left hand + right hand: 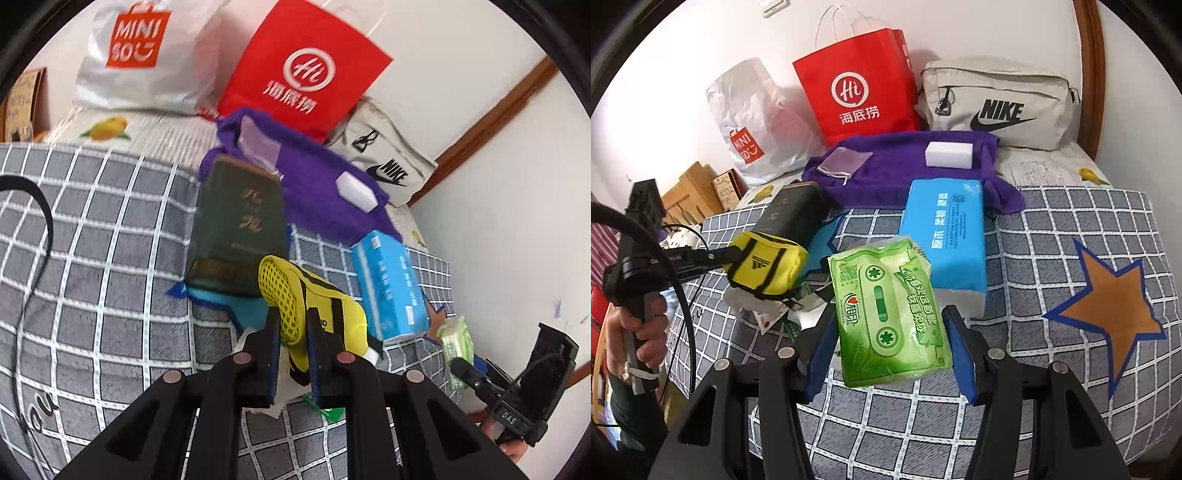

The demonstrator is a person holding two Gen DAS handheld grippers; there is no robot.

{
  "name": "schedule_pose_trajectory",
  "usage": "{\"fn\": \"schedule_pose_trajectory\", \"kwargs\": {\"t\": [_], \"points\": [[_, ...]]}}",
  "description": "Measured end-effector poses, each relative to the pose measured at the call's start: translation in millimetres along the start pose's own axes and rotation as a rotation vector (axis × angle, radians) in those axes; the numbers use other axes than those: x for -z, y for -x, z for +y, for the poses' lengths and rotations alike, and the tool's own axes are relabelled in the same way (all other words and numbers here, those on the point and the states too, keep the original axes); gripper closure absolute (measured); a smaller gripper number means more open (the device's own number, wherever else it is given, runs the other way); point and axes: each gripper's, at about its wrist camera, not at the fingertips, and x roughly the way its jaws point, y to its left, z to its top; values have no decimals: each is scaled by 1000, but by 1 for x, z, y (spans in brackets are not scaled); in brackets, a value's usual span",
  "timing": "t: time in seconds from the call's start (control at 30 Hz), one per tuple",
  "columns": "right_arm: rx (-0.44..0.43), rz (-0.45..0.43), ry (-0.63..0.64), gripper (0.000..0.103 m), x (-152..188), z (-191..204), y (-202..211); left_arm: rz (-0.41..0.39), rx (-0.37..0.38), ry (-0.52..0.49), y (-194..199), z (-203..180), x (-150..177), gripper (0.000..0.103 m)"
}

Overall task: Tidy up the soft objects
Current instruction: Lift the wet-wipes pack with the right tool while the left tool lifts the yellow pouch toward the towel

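Black plastic left gripper (291, 325) and right gripper (892, 332), blue pads, round metal screws, black cable, "DAS" marking on handle

Your bed (1052, 236) had a grey checked blanket with an orange star (1108, 306). On it lay a purple towel (897, 173), a blue tissue pack (945, 236) and a dark box (790, 214).
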Motion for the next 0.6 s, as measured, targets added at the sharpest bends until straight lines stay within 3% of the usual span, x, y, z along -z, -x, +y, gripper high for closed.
{"fn": "schedule_pose_trajectory", "kwargs": {"t": [0.1, 0.23, 0.37, 0.43, 0.53, 0.6], "points": [[1, 0, 2, 47, -3, 1, 1, 1, -2, 14, 2, 3, -5, 90], [3, 3, 12, 47, -5, 4, 2, -13, 51, 65, 13, 17, -8, 90], [8, 17, 16, 47, -6, 6, 0, -39, -101, 42, 18, 29, -8, 90], [9, 23, 17, 47, -5, 7, -2, 6, -94, 44, 8, 35, -2, 90], [9, 33, 19, 47, -5, 10, -6, 64, -166, 1, -9, 35, 9, 90], [5, 44, 23, 47, -5, 12, -9, 85, -128, -4, -16, 35, 13, 90]]}}
